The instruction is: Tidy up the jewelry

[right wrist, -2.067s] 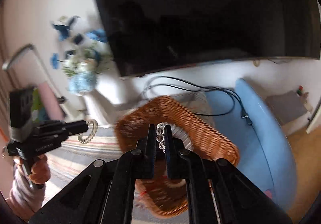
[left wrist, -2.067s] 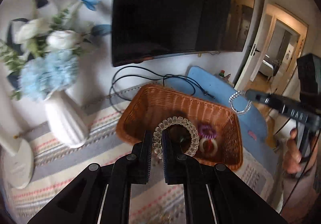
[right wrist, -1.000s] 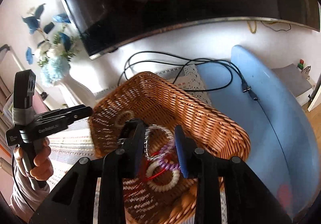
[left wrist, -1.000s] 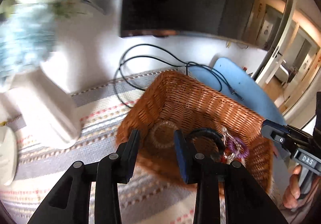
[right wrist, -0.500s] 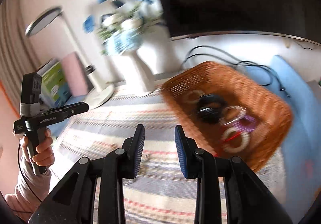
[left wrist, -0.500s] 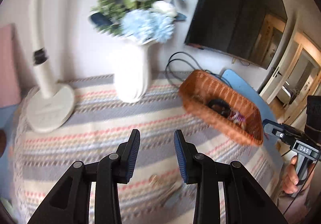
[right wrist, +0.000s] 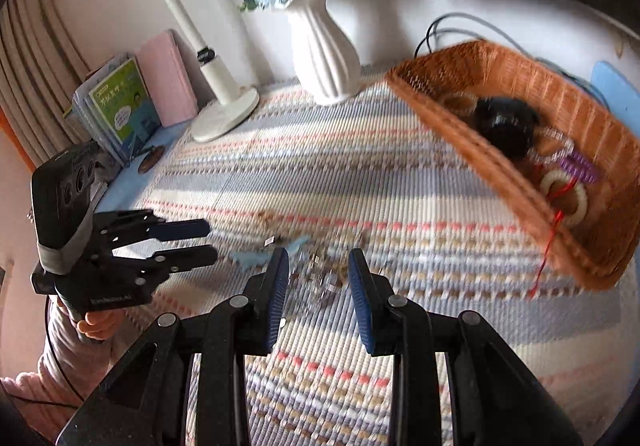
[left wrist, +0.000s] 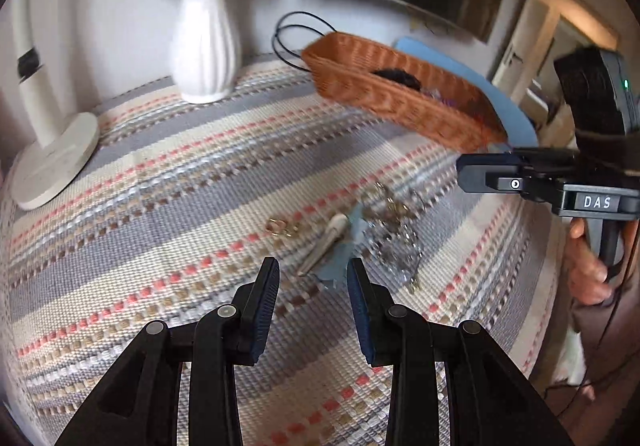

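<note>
Basket [right wrist: 532, 150], far right on table [left wrist: 168, 174]: holds sorted rings. Loose jewelry [left wrist: 392, 230] near centre, awaiting pickup. Left tongs [left wrist: 313, 278] and right tongs [right wrist: 318, 266] released, empty, poised over it.

One brown woven wicker basket [right wrist: 516, 94], one white ribbed ceramic vase [right wrist: 322, 50], one white desk lamp [right wrist: 208, 58], one pale blue hair clip [left wrist: 340, 246], two black hand-held grippers: left hand-held gripper [left wrist: 312, 286], right hand-held gripper [right wrist: 318, 274].
</note>
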